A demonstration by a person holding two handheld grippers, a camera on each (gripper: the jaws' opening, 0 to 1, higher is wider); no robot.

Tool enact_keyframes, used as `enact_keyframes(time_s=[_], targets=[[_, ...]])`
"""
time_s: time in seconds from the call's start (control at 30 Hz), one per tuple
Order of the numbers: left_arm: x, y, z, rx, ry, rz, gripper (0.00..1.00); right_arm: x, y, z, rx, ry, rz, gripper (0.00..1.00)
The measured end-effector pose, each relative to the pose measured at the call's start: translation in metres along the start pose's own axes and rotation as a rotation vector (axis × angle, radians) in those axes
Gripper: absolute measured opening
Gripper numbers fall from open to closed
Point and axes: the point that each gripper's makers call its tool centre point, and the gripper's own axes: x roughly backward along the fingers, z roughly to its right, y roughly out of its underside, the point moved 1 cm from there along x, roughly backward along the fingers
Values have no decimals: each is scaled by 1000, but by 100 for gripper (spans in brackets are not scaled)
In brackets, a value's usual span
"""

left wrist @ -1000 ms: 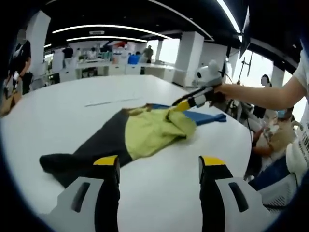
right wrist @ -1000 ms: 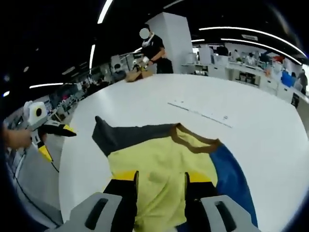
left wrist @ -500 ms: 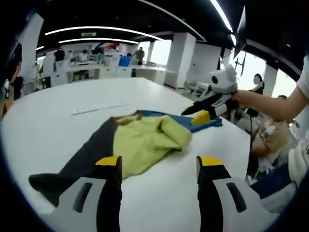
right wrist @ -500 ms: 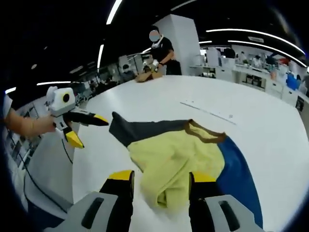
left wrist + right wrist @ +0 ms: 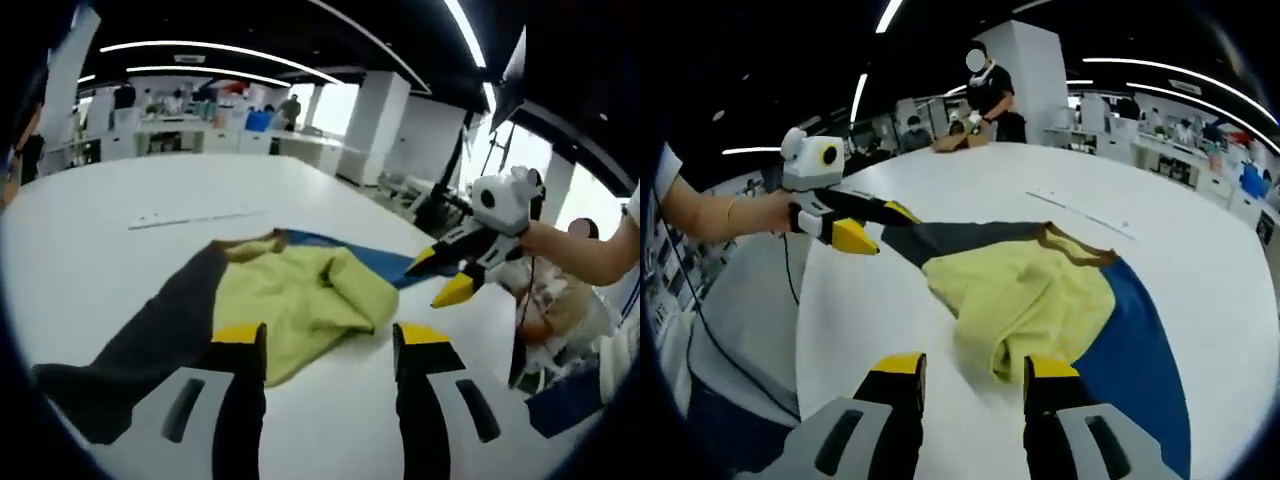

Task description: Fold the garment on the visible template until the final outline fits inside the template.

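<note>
A colour-blocked garment lies on the white table [image 5: 90, 240], its yellow middle [image 5: 300, 290] bunched and folded over. A dark grey sleeve [image 5: 130, 350] stretches one way and a blue part [image 5: 375, 258] lies flat on the other side. My left gripper [image 5: 330, 340] is open just short of the yellow cloth, holding nothing. The right gripper [image 5: 440, 278] hangs open beside the blue edge, in a person's hand. In the right gripper view the yellow fold [image 5: 1025, 300] sits just beyond my open right gripper [image 5: 973, 368]. There the left gripper [image 5: 880, 225] hovers open over the grey sleeve [image 5: 960, 238].
A thin line marking [image 5: 190, 215] runs across the table beyond the garment. The table's rounded edge [image 5: 805, 330] is close to the sleeve end. A person [image 5: 990, 90] stands at the far side, with desks and pillars behind. Seated people and chairs are at the right [image 5: 560, 310].
The right gripper has let go of the yellow cloth and drawn back, leaving it folded over. The left gripper has moved in toward the grey sleeve and yellow part.
</note>
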Motion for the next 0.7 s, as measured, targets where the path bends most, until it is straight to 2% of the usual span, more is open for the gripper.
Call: enact_keyframes(time_s=[0.13, 0.33, 0.7], targets=[[-11, 0, -2, 15, 3, -9, 44, -3, 9, -1, -15, -6, -5, 30], [-31, 11, -6, 54, -3, -53, 39, -10, 19, 3, -45, -5, -3, 26], [-66, 34, -12, 109, 8, -139, 34, -31, 28, 7, -13, 5, -15, 19]])
